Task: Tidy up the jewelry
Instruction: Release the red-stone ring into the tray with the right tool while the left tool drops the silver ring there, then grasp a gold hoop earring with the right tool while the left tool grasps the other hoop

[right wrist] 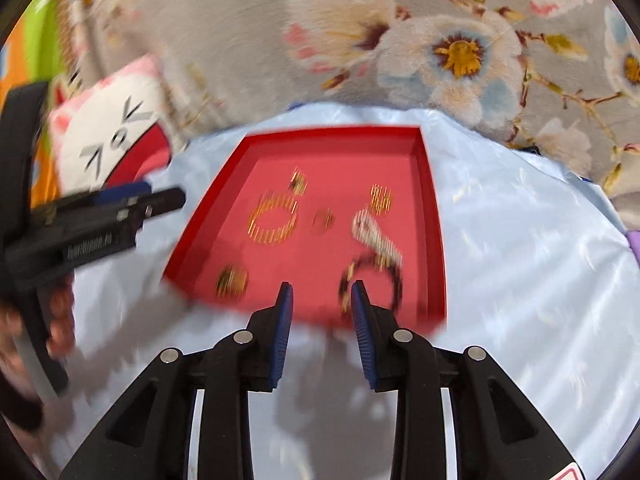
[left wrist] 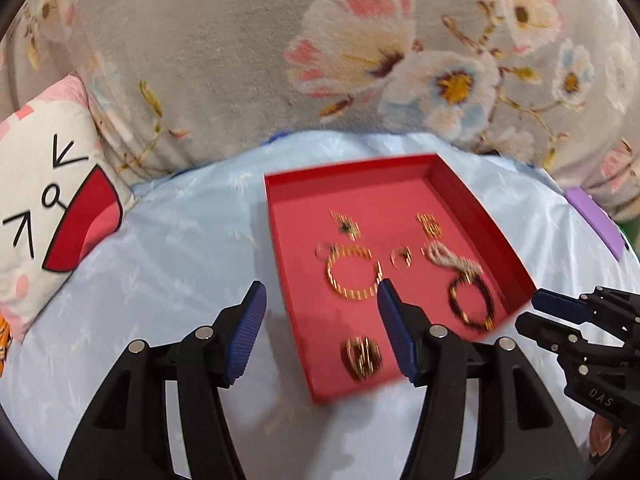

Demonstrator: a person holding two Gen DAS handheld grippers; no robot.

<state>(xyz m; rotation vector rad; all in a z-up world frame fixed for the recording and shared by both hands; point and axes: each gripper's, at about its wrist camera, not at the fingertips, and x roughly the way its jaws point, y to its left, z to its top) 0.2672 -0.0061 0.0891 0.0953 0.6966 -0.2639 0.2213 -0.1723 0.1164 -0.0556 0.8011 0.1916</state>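
Blue ribbed pads line both grippers, nearest the cameras. Left gripper [left wrist: 320, 296] stands with its jaws spread wide and nothing between them, one pad over the pale blue cloth [left wrist: 168, 280], the other over the red tray [left wrist: 296, 216]. Right gripper [right wrist: 322, 294] has its jaws parted by a narrower gap, also released, tips at the tray's near edge just beside the dark beaded bracelet [right wrist: 394, 280] (blurred in this view). Inside the tray lie the jewelry pieces: a gold knot-like piece [left wrist: 362, 356] nearest, then the dark bracelet, a large gold hoop [left wrist: 352, 272], a white beaded strand [left wrist: 450, 260], a small ring [left wrist: 401, 259], and two gold earrings [left wrist: 346, 226] farthest back. Beyond the cloth, a cat-face cushion [left wrist: 44, 208] sits at the left and a grey floral blanket [left wrist: 240, 60] fills the background
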